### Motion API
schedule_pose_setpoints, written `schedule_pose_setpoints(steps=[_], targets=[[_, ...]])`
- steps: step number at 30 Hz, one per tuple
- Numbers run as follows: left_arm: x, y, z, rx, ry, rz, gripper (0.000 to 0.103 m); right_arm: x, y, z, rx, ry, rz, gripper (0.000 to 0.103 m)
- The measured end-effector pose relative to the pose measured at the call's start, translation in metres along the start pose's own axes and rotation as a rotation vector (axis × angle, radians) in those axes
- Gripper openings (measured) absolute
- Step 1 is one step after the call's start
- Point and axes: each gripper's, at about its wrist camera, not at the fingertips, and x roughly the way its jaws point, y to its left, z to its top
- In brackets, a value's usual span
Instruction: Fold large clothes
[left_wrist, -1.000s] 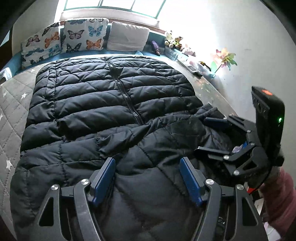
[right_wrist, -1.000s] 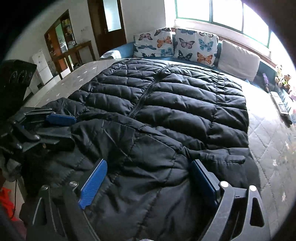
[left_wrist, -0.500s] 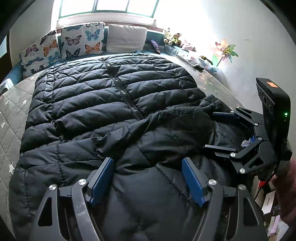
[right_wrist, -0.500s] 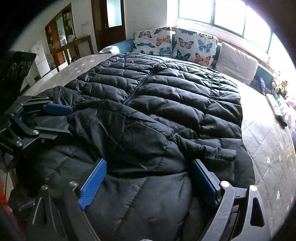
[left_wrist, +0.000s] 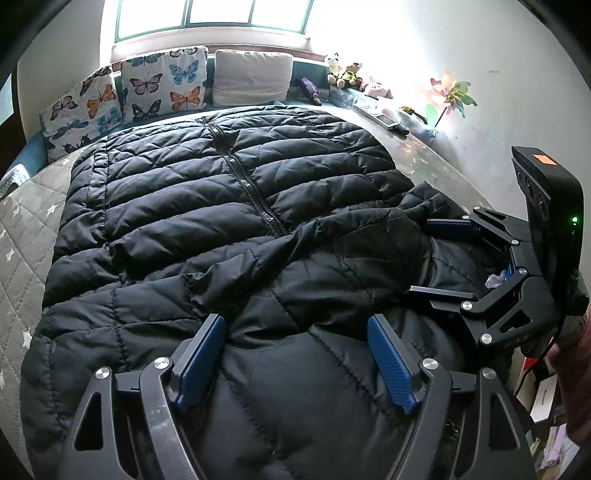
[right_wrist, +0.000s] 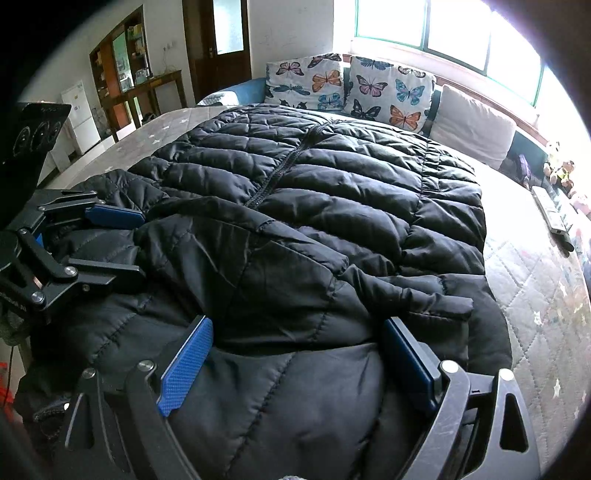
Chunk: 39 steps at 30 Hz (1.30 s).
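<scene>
Left gripper (left_wrist: 295, 334): jaws wide, just been opening, angled down, fabric between the 2 blue pads. Right gripper (right_wrist: 297, 338): jaws equally wide, tilted down, near edge.

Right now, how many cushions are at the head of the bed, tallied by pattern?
Butterfly-print cushions: 2
Plain pale cushions: 1
Total: 3
</scene>
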Motion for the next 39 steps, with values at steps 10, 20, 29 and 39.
schedule_pose_setpoints(steps=[10, 20, 29, 39], targets=[[-0.078, 0.004, -0.015, 0.007, -0.110, 0.097, 0.084, 0.000, -0.004, 0.001, 0.016, -0.009, 0.021, 0.100], [-0.095, 0.066, -0.067, -0.162, -0.061, 0.081, 0.082, -0.001, -0.003, 0.001, 0.015, -0.009, 0.022, 0.101], [-0.081, 0.076, -0.076, -0.190, -0.039, 0.047, 0.083, -0.004, -0.002, 0.004, 0.002, 0.009, 0.010, 0.100], [-0.109, 0.062, -0.056, -0.176, -0.059, 0.047, 0.083, -0.056, 0.007, 0.005, -0.086, -0.016, -0.025, 0.100]])
